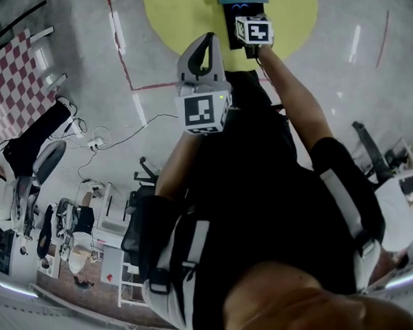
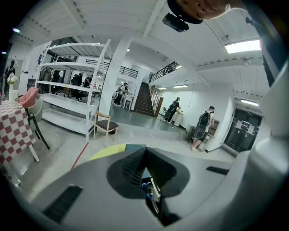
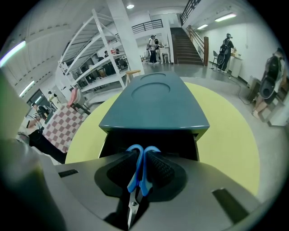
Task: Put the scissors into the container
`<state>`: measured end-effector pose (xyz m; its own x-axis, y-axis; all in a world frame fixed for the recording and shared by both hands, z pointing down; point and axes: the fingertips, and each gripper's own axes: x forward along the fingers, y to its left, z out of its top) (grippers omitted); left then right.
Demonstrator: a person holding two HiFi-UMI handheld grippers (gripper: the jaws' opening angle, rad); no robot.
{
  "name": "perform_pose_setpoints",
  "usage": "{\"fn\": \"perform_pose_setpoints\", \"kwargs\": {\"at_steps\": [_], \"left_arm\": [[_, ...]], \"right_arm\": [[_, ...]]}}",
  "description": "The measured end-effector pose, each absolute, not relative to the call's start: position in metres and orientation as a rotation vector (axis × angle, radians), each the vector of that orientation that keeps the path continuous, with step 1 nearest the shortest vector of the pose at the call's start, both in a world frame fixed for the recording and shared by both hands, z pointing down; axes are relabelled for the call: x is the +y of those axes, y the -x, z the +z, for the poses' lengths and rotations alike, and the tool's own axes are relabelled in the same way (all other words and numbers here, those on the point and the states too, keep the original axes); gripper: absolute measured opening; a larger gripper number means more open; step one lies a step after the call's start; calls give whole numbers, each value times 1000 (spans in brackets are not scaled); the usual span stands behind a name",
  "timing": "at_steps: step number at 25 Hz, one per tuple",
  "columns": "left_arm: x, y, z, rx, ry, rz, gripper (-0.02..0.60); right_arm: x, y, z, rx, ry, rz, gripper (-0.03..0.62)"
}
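Observation:
The scissors [image 3: 134, 178] have blue handles and are clamped between the jaws of my right gripper [image 3: 142, 158], handles forward and blades back toward the camera. Just ahead of them is the container: a dark open drawer [image 3: 149, 135] under a teal cabinet top [image 3: 156, 103]. In the head view the right gripper [image 1: 253, 29] is stretched out over that dark drawer [image 1: 234, 28]. My left gripper [image 1: 209, 38] is held up nearer the body with its jaws together and nothing between them; its pads [image 2: 135, 164] meet at their tips.
The cabinet stands on a round yellow floor mat [image 3: 226, 135] on a grey floor with a red line [image 1: 121, 48]. A checkered table [image 1: 12, 81] is at the left, with a wooden chair [image 2: 106, 126] and white shelving [image 2: 72, 90] beyond. People stand far off.

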<state>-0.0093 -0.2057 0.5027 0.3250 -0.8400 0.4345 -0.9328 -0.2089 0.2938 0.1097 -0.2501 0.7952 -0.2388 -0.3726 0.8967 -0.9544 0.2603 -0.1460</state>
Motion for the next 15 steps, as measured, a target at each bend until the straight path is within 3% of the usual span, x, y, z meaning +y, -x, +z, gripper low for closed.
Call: {"fn": "perform_pose_setpoints", "kwargs": {"at_steps": [15], "left_arm": [[-206,17,511,-1527,-2127,309,-3]], "right_arm": [[-254,-101,796,-1741,-1200,937,74]]}}
